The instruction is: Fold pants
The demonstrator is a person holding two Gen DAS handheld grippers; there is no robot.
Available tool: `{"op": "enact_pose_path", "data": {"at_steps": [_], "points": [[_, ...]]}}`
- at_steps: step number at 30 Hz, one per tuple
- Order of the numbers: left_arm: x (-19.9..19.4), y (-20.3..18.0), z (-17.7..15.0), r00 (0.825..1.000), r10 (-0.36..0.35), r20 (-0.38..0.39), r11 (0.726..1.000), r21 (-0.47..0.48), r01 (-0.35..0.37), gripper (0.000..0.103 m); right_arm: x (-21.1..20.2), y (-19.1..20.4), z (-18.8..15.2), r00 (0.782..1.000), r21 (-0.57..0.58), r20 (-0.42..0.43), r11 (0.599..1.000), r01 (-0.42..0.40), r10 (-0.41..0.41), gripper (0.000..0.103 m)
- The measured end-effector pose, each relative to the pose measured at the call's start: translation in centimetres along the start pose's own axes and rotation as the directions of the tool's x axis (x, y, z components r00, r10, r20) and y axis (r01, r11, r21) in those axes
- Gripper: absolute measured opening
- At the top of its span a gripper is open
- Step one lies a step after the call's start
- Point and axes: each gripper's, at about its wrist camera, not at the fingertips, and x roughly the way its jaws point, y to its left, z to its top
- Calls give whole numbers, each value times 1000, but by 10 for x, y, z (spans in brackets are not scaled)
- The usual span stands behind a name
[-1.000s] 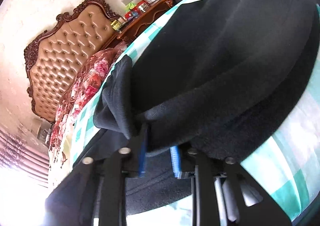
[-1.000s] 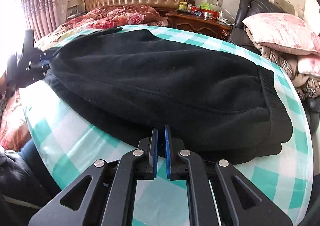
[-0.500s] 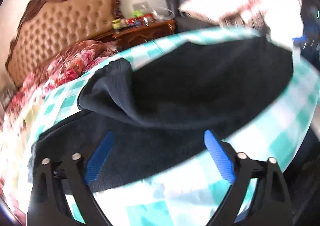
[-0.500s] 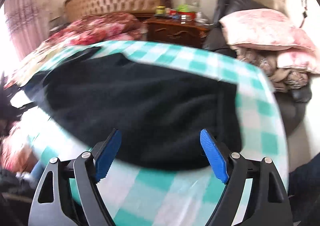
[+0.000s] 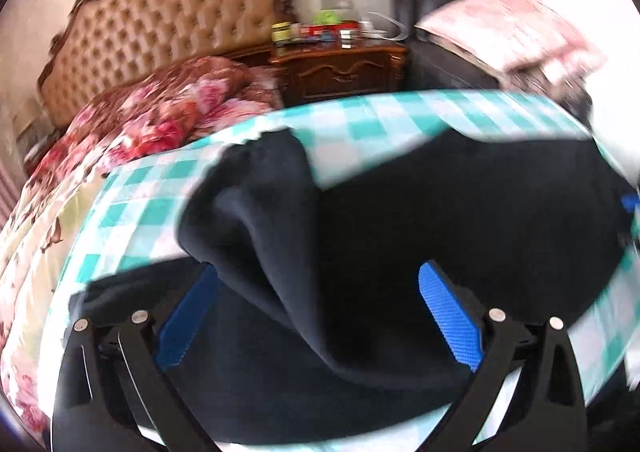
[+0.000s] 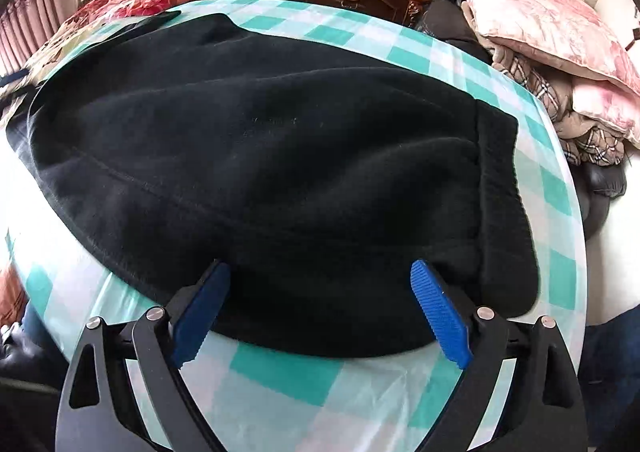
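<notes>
Black pants (image 6: 280,172) lie folded lengthwise across frame centre on the checked cloth (image 6: 280,376); soft, thick, floppy fleece. My right gripper (image 6: 320,308) and left gripper (image 5: 316,316) jaws are opening, clamping nothing. I'd pinch cuff (image 5: 256,172) and waistband (image 6: 500,192).

A second ago both grippers pinched the pants (image 6: 280,156). Now the left gripper (image 5: 320,312) and right gripper (image 6: 320,308) have let go, jaws still opening wide above the cloth. The released edge lies loosely folded over.
</notes>
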Motion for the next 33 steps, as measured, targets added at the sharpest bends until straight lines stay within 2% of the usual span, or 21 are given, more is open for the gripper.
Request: {"op": "enact_pose_path", "data": {"at_steps": [2, 4, 7, 8, 10, 12, 13, 15, 17, 18, 19, 20, 22, 24, 25, 26, 27, 28, 29, 32, 33], "points": [[20, 17, 43, 995, 82, -50, 995, -53, -85, 101, -19, -1, 13, 996, 18, 81, 1000, 18, -20, 88], [46, 24, 79, 986, 121, -116, 989, -74, -130, 101, -36, 1, 28, 985, 42, 173, 998, -37, 29, 89], [104, 17, 127, 950, 178, -255, 981, -28, -191, 101, -42, 13, 45, 971, 41, 231, 996, -81, 69, 89], [129, 9, 140, 934, 186, -306, 981, 2, -194, 101, -39, 19, 48, 970, 32, 233, 996, -82, 73, 89], [162, -3, 151, 898, 249, -363, 968, 60, -244, 99, -32, 32, 51, 973, 4, 218, 997, -78, 75, 89], [198, -18, 150, 837, 306, -454, 952, 144, -270, 80, -26, 43, 51, 977, -28, 199, 997, -70, 74, 89], [212, -23, 146, 808, 311, -500, 950, 171, -259, 78, -23, 45, 50, 978, -40, 194, 996, -74, 80, 89], [228, -31, 137, 775, 328, -540, 944, 220, -245, 77, -21, 52, 48, 977, -59, 182, 993, -103, 112, 89], [236, -32, 126, 743, 395, -540, 917, 276, -287, 76, -17, 52, 46, 978, -60, 171, 992, -112, 121, 89], [235, -29, 125, 754, 385, -533, 922, 259, -288, 62, -14, 51, 44, 978, -50, 166, 992, -118, 125, 89], [235, -26, 122, 751, 374, -544, 927, 242, -286, 46, -12, 49, 43, 977, -39, 165, 991, -128, 132, 89], [235, -20, 119, 746, 357, -562, 934, 221, -281, 8, -11, 47, 44, 976, -23, 166, 990, -139, 141, 89], [230, -15, 114, 759, 340, -555, 941, 204, -272, 8, -8, 41, 48, 972, 25, 167, 985, -169, 163, 89], [216, -8, 116, 800, 299, -521, 954, 153, -257, 8, -8, 37, 51, 967, 57, 179, 980, -193, 180, 89], [206, -2, 120, 827, 282, -485, 959, 116, -259, 8, -10, 36, 52, 965, 68, 186, 977, -201, 185, 89], [183, 8, 127, 874, 247, -419, 967, 48, -250, 7, -10, 36, 54, 964, 76, 188, 976, -203, 186, 89], [166, 16, 130, 903, 211, -375, 973, -2, -229, 7, -11, 37, 55, 964, 77, 188, 976, -203, 186, 89], [151, 23, 133, 922, 183, -342, 977, -44, -210, 7, -11, 38, 55, 964, 74, 192, 976, -203, 186, 89], [125, 38, 134, 950, 129, -283, 979, -115, -168, 7, -12, 40, 56, 962, 73, 198, 976, -204, 187, 89], [55, 79, 117, 990, 37, -132, 959, -273, -72, 7, -13, 45, 55, 957, 74, 207, 972, -225, 205, 89], [36, 90, 105, 996, 23, -84, 949, -312, -48, 7, -13, 46, 54, 956, 75, 208, 971, -228, 208, 89]]}}
